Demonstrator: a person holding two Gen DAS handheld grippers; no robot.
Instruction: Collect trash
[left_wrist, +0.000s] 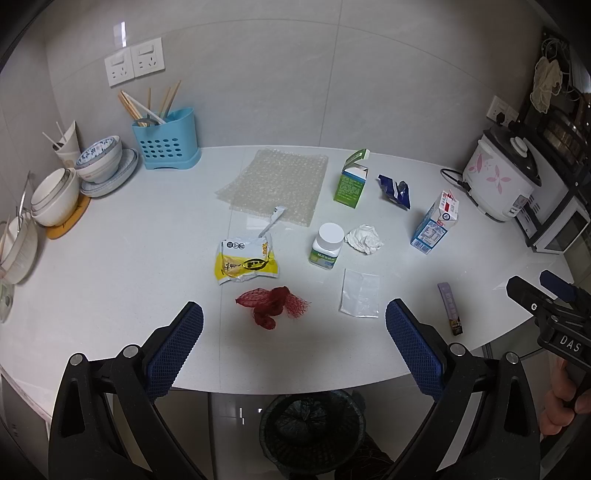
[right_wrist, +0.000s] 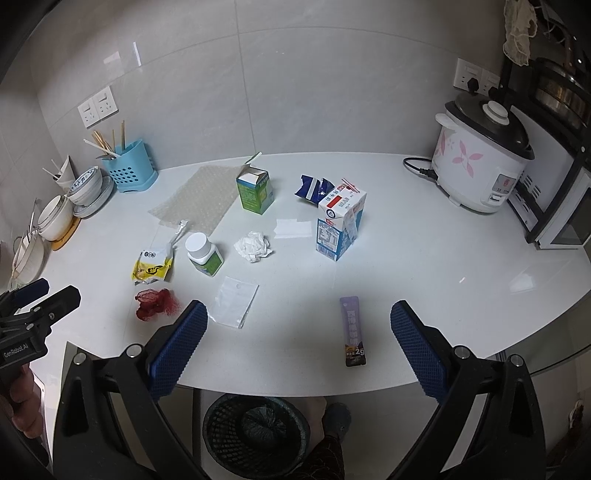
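progress ~0 | I see red mesh net bag (left_wrist: 272, 305), purple sachet (right_wrist: 354, 330), other litter on white worktop (left_wrist: 147, 258) | black basket bin (right_wrist: 255, 432) holds only its liner | left claw (left_wrist: 294, 338), right claw (right_wrist: 299, 339) both wide, empty

We see a white counter (left_wrist: 110, 258) strewn with litter: red netting (left_wrist: 271, 304) at six o'clock, yellow wrapper (left_wrist: 245, 260) just above it, pill bottle (left_wrist: 327, 245) and crumpled tissue (left_wrist: 365, 238) centre, bubble wrap (left_wrist: 277, 182) at twelve, milk carton (left_wrist: 436, 223) at three, bowls (left_wrist: 55, 195) at nine.
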